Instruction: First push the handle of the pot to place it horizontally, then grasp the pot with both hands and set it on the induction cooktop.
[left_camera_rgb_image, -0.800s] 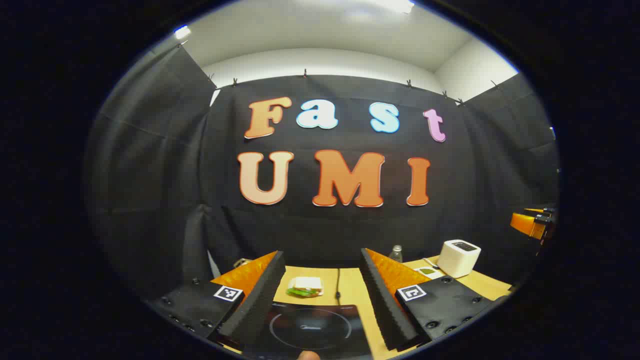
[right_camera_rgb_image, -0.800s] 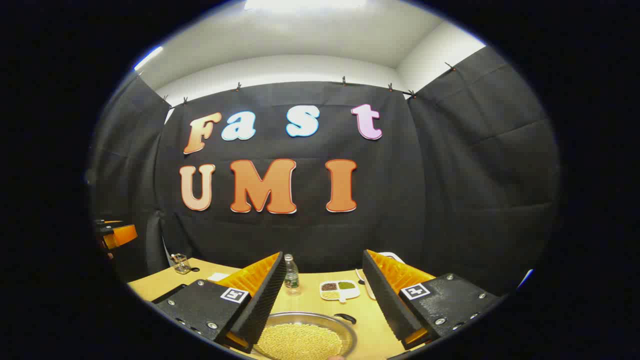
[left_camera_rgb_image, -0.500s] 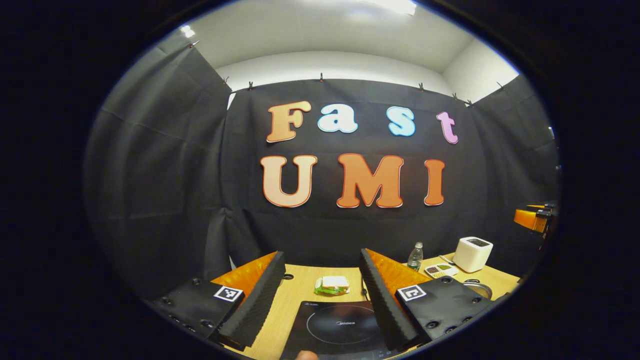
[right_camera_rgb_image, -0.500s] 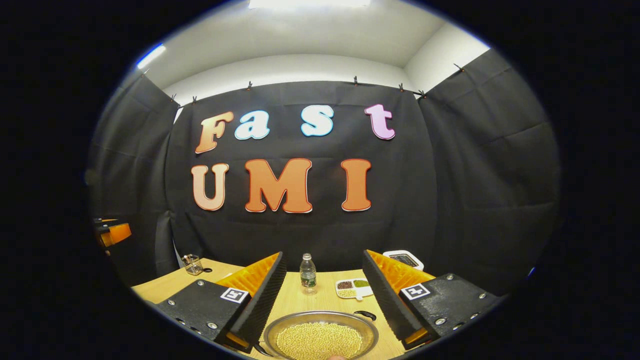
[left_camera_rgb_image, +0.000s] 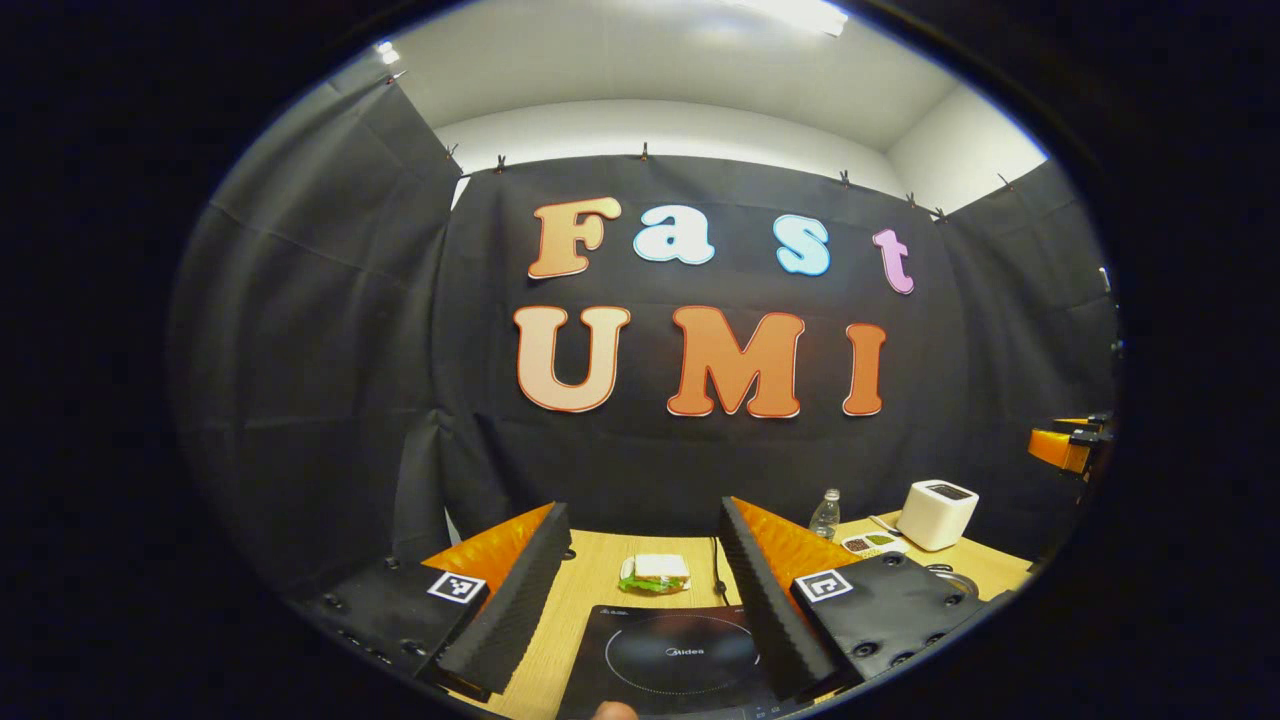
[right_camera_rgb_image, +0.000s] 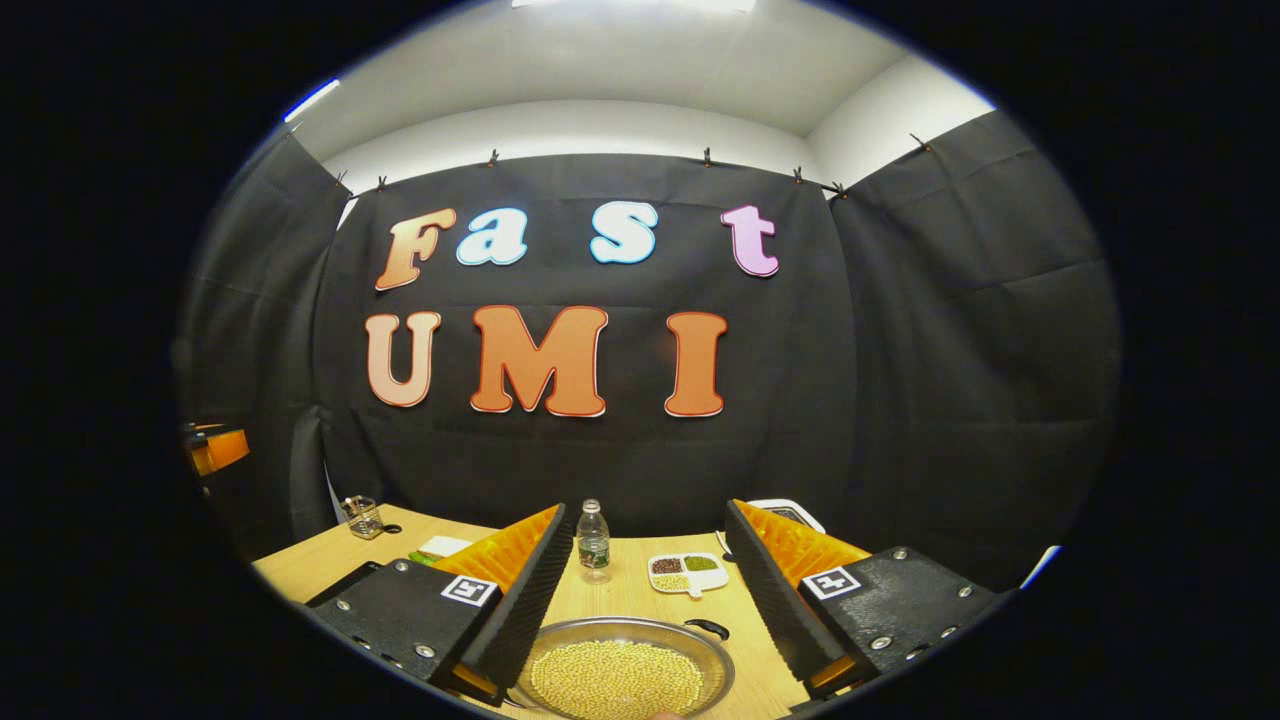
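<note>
Since the last frame the pot (right_camera_rgb_image: 625, 670) has slid a little lower and left between the right gripper's (right_camera_rgb_image: 645, 590) fingers, and the cooktop (left_camera_rgb_image: 672, 662) sits slightly left of where it was under the left gripper (left_camera_rgb_image: 640, 590). The pot – a shallow metal pan full of pale beans – lies on the table (right_camera_rgb_image: 300, 572) just below the right gripper's spread, empty fingers; its handle (right_camera_rgb_image: 706, 628) points off to the right at the far rim. Beyond it stand a bottle (right_camera_rgb_image: 593, 541) and a small divided dish (right_camera_rgb_image: 684, 573). The left gripper is likewise spread wide and holds nothing – the cooktop lies between its fingers, a sandwich (left_camera_rgb_image: 653, 574) just past it, a white box (left_camera_rgb_image: 937, 514) far right.
</note>
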